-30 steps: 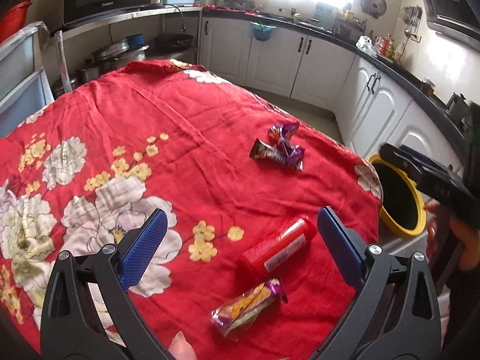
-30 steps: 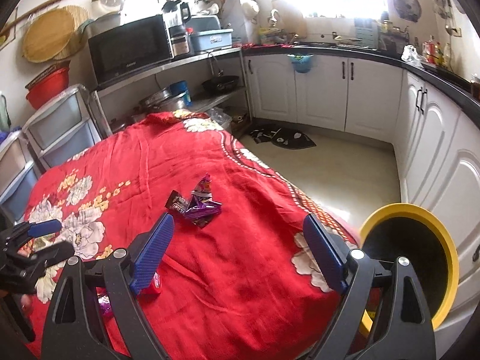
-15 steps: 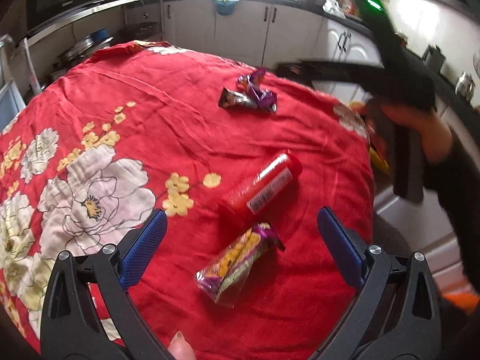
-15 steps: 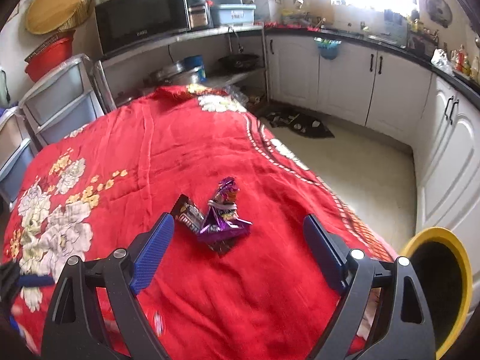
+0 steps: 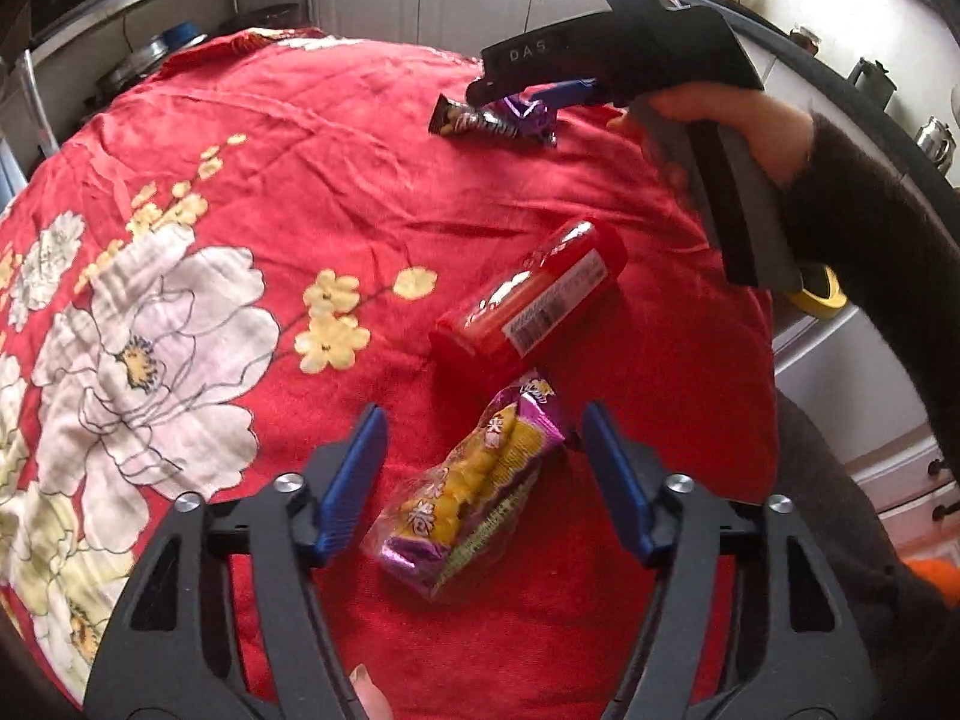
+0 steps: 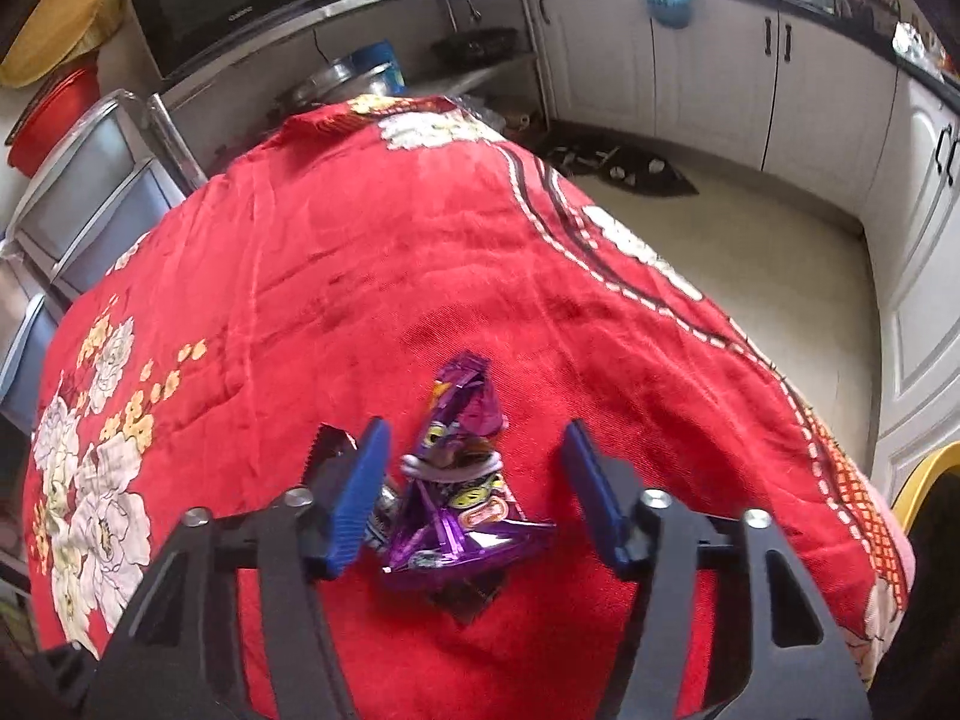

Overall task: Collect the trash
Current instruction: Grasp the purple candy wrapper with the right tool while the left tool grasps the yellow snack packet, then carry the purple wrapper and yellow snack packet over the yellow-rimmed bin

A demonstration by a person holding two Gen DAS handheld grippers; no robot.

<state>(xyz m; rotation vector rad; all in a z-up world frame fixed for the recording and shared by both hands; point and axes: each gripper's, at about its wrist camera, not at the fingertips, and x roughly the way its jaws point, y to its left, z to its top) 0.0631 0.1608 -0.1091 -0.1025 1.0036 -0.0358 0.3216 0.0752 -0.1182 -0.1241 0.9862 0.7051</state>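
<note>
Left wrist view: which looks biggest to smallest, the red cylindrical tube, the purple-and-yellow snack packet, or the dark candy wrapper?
1. Purple-and-yellow snack packet and red cylindrical tube: alike; the packet lies nearer the camera.
2. Dark candy wrapper: smallest, though farthest.

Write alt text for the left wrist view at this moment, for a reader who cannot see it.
The left gripper straddles a purple snack packet lying on a red floral tablecloth; its jaws have just been closing but do not yet touch it. A red tube lies just beyond. Farther off, the right gripper reaches over a purple wrapper beside a dark wrapper.
</note>
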